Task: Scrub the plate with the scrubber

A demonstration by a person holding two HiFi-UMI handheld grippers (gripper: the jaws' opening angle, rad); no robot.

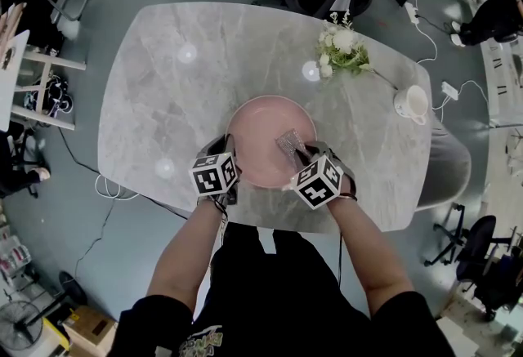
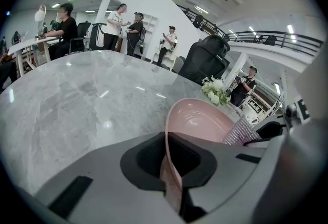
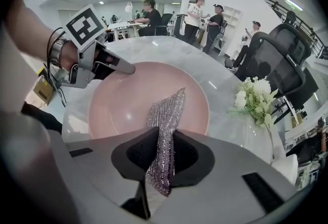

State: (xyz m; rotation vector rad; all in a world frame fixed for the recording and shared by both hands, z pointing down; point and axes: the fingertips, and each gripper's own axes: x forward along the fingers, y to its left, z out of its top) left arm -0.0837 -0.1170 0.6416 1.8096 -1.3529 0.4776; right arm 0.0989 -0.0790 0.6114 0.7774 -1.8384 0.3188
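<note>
The pink plate (image 1: 260, 131) sits on the grey desk (image 1: 163, 102) near the person's edge, and both arms reach it from that side. The left hand-held gripper (image 1: 230, 149) has its jaws closed tight on the plate's near-left rim. Its own view shows the thin pink edge pinched between them, so this hand is the anchor.

The right hand-held gripper (image 1: 301, 159) is closed on the silvery mesh scrubber (image 1: 288, 143), clamping its near end between the jaws. What the coming stroke turns on is how that strip lies. Its long axis runs straight out from the right jaws, forward and down into the plate. Its free end is over the inside of the plate, right of the centre as seen from the head view. The strip looks to be lying against the pink surface, though I cannot be sure how firmly it presses.

So the plate lies directly ahead of and below the right hand-held gripper, with the unscrubbed left half stretching away toward the left one. The right hand is plainly the nearer to the working area. The likely move is a sweep across the bowl of the plate, and the left grip on the rim sits in that path — the stroke should stop short of it.
</note>
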